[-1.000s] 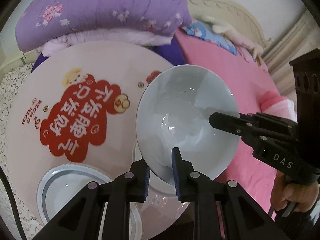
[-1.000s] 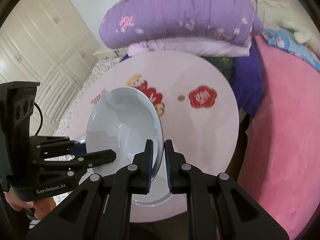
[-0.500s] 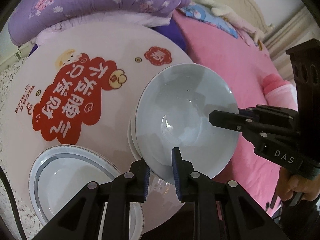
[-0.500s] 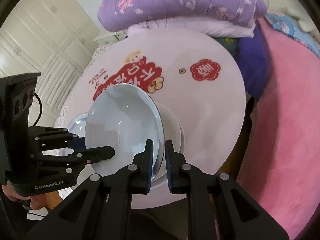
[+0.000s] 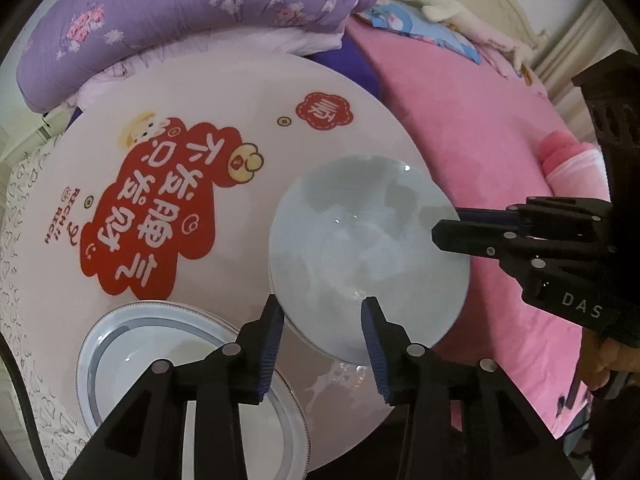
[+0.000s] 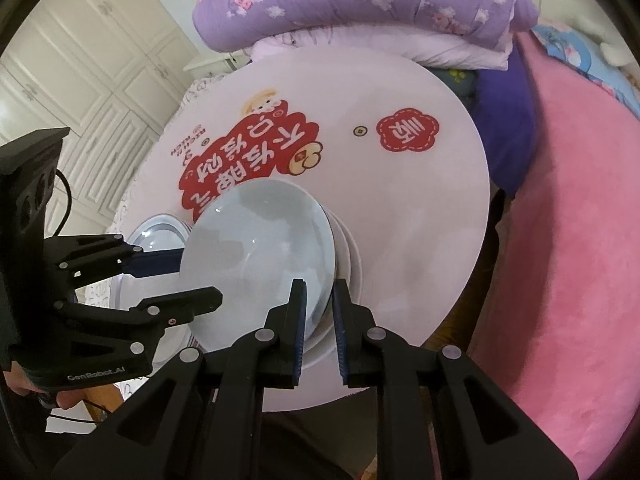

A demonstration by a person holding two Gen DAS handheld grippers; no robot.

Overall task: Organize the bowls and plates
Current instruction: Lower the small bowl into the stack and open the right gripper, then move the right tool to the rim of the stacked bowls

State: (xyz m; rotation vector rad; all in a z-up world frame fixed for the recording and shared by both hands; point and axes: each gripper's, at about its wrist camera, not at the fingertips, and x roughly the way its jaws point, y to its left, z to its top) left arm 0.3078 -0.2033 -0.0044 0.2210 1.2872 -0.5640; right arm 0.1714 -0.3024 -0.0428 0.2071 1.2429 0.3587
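Observation:
A pale blue bowl point(image 5: 368, 256) sits on a stack of white dishes point(image 6: 352, 256) near the right front of the round white table point(image 5: 248, 92). My left gripper point(image 5: 322, 320) is open, its jaws spread wide around the bowl's near rim. My right gripper point(image 6: 319, 300) still straddles the bowl's point(image 6: 260, 248) right rim, its jaws a little apart; I cannot tell whether the pads still touch it. A blue-rimmed plate point(image 5: 188, 364) lies at the table's front left.
The table top bears a red printed design point(image 5: 160, 208). Purple bedding point(image 5: 192, 12) is piled behind the table. A pink bed point(image 5: 480, 140) runs along its right side. White wardrobe doors point(image 6: 72, 72) stand at the left.
The bowl came down from a tilted hold onto the dish stack. My left gripper opened and let go of its rim. My right gripper's jaws loosened slightly.

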